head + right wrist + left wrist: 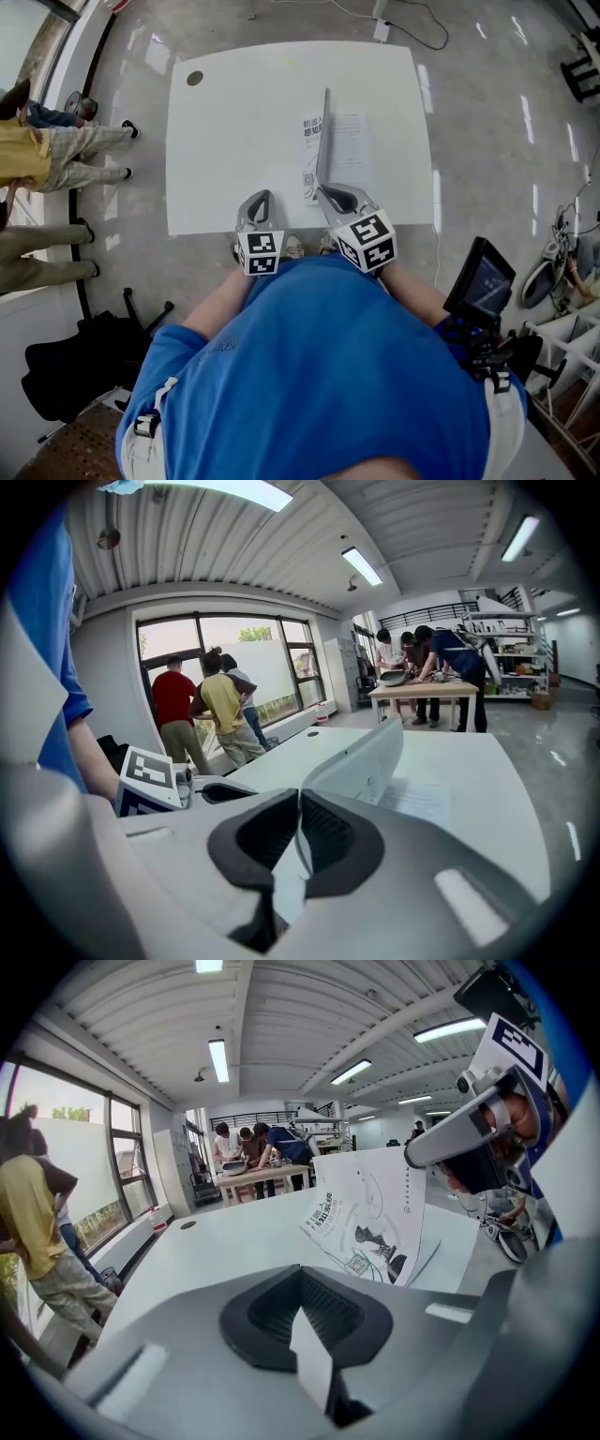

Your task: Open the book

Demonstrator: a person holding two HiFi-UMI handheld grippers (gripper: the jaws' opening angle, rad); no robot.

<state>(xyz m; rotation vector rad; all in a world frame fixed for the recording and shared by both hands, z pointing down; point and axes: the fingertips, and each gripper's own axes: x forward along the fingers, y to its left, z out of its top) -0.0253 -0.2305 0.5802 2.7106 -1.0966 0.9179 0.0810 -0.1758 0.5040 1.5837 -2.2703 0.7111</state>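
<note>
A thin white book (345, 142) lies on the white table (234, 112), right of centre. Its front cover (323, 141) stands lifted almost upright, with printed pages showing beneath. My right gripper (324, 191) is shut on the near edge of that cover; in the right gripper view the cover (361, 761) rises from between the closed pads (323, 832). In the left gripper view the raised cover (370, 1222) shows its printed face, and the right gripper (417, 1154) holds its top corner. My left gripper (261, 199) hovers shut at the table's front edge, left of the book, holding nothing.
A dark round grommet (194, 79) sits in the table's far left corner. People stand left of the table (56, 150), and others gather at a distant table (253, 1147). A black bag (75, 366) lies on the floor. A screen on a stand (480, 279) is at right.
</note>
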